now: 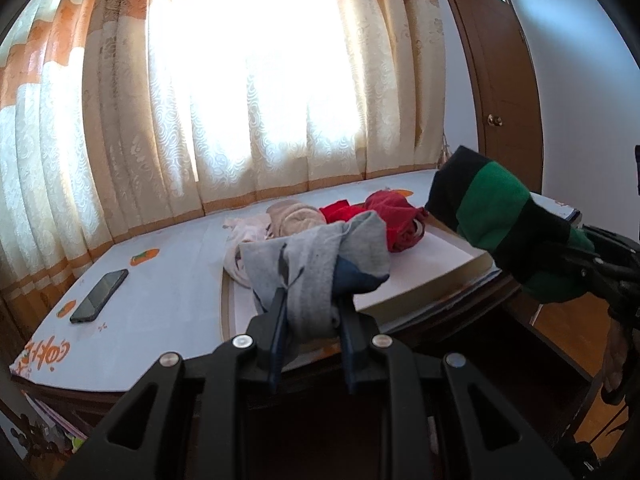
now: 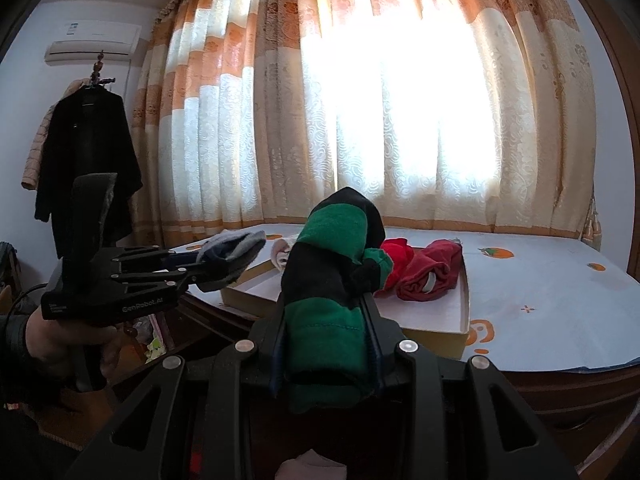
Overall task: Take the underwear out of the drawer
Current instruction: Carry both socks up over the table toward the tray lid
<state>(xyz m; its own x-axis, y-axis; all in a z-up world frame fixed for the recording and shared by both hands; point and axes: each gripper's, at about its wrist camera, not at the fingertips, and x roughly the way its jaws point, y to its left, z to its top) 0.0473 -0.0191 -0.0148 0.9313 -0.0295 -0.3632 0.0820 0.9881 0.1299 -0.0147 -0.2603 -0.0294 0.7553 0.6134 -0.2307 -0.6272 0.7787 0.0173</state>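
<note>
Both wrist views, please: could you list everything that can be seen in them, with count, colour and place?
grey garment: one, grey with dark blue, clamped in the left gripper
green garment: one, green and black, clamped in the right gripper
red garments: two, bright and dark red, in the shallow box
pale garments: a few, beige and white, at the box's far left corner
shallow box: one, tan with white lining, on the tabletop
phone: one, black, left on the tabletop
tabletop cover: one, white with orange prints
curtains: cream and orange, behind
coats: black and tan, hanging far left
air conditioner: one, white, high on wall
hand: one, holding the left gripper
</note>
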